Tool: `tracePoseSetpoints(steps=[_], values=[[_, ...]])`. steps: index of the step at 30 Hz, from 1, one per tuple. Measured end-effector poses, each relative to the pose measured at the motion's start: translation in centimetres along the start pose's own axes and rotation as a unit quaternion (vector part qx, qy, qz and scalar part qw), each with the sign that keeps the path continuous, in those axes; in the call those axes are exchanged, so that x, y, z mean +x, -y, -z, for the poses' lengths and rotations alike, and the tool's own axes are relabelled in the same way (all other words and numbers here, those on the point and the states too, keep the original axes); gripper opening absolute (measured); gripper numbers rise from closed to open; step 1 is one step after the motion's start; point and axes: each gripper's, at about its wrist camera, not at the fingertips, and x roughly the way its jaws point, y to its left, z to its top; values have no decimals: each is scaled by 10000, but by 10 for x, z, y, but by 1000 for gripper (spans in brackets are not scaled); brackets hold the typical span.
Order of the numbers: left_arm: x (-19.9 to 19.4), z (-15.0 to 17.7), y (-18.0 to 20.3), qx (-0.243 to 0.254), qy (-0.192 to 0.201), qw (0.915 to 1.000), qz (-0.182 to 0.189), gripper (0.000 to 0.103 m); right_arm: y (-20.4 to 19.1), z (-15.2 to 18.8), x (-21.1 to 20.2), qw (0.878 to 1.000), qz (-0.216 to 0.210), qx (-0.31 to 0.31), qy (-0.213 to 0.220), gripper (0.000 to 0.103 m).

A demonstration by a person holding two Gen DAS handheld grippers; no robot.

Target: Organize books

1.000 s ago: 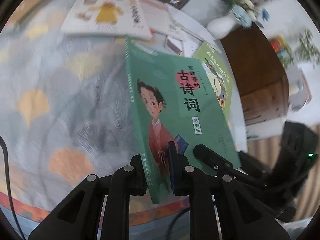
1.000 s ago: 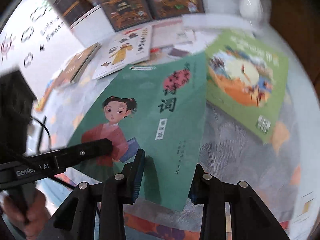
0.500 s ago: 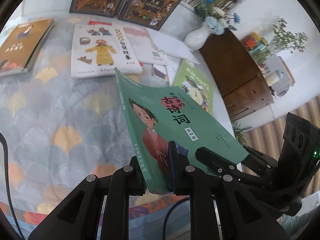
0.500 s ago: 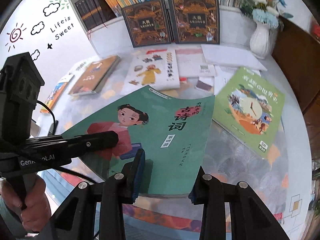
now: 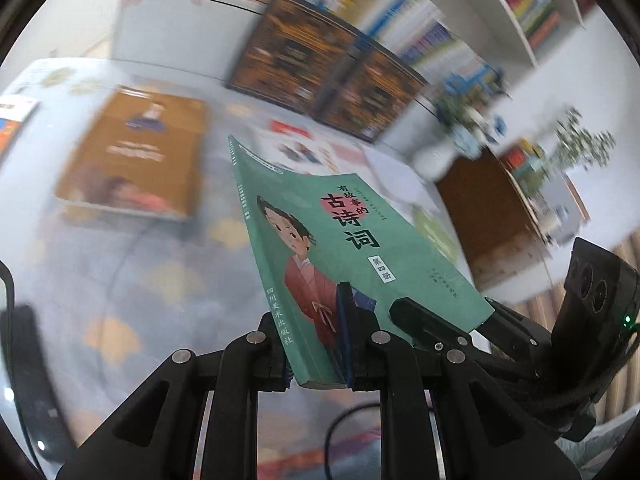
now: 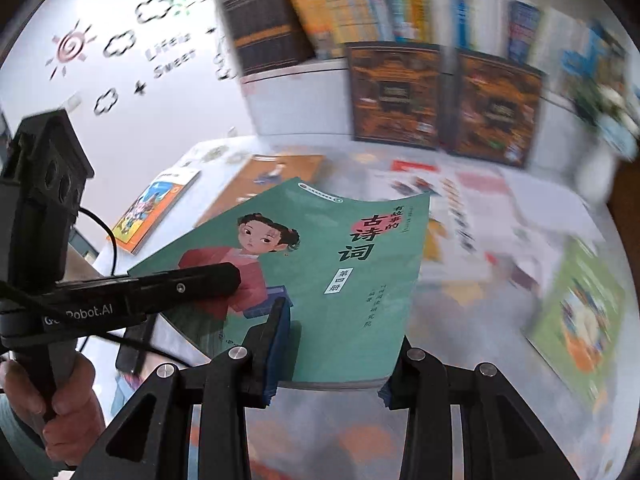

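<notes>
Wall lettering: blurred decals beside a sun and clouds; "Sweet" is legible, the word above it reads roughly "Life is".
Left gripper: fingers pressed together on the spine edge of the green book, one pad on the front cover, the other behind it. In the right wrist view its body carries a partly hidden mark ending "Robot.AI", and its upper finger lies across the cover over the girl's red robe.
Person's hand: wrapped around the left gripper's handle, at the lower left of the right wrist view.
Green book: held up off the table, tilted, front cover facing both cameras. Cover shows a girl in a red robe, the title "有故事的古诗词", a white tag "第四册", and publisher text on the spine reading "四川美术出版社".
Right gripper: fingers spread wide and straddling the book's lower edge; the left pad lies on or just over the cover, the right finger sits at the lower corner; firm contact cannot be told.
Brown book: flat on the patterned tablecloth, left of the green book; print too blurred to read.
Dark ornate books: two, upright against the bookshelf; titles unreadable.
Light green book: flat at the table's right side, well apart from the held book.
</notes>
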Motion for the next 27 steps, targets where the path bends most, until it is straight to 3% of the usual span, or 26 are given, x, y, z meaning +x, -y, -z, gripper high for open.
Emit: tracePoseSetpoints(steps=[4,10,17,27], values=[[-11,-26,-53,-128,151,9993,-311,14,-40,-36,52,9995,-189,-52,-257,36],[-3,-56,-118,-439,191,9976,-497,15,-64,-70,119,9970,-356,262,-636,37],[17,-81,-156,-705,192,9967,-355,15,-72,-94,159,9961,-173,449,-743,37],[43,-108,-202,-986,72,9940,-456,16,-74,-116,213,9939,-53,573,-943,37]])
